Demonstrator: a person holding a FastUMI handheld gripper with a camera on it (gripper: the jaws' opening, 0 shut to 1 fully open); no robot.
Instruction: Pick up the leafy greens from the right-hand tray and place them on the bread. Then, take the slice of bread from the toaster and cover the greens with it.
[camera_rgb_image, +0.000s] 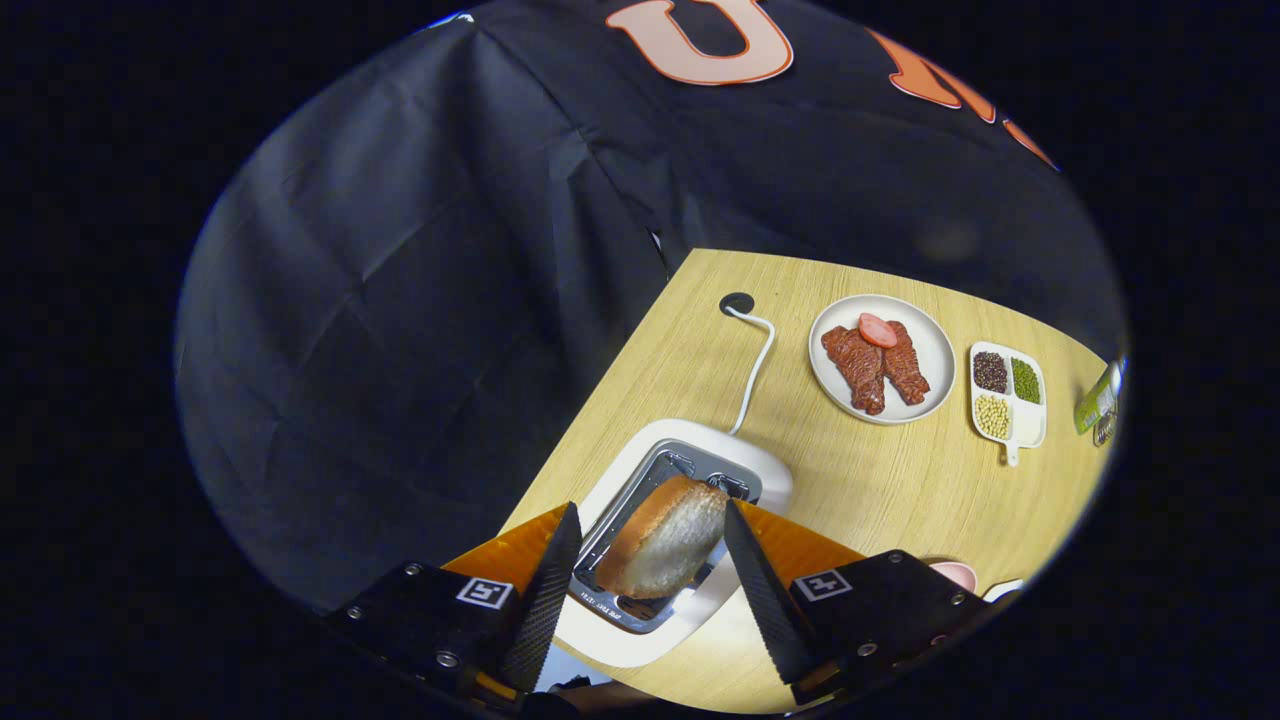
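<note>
A white toaster (700, 625) with a metal slot stands on the wooden table just under my fingers. A slice of bread (665, 540), brown crust on top, sticks up out of the slot and leans a little. My gripper (651, 506) is open with the slice between its two black fingers. The right finger (760, 590) is at the slice's edge, and a narrow gap separates the left finger (545, 590) from it. The leafy greens and the other bread are out of sight.
Beyond the toaster its white cable (757, 365) runs to a hole (737, 303) in the table. A round plate (935, 345) with meat pieces and a divided dish (1028, 428) of beans lie further right. A green packet (1095, 400) sits at the far right edge.
</note>
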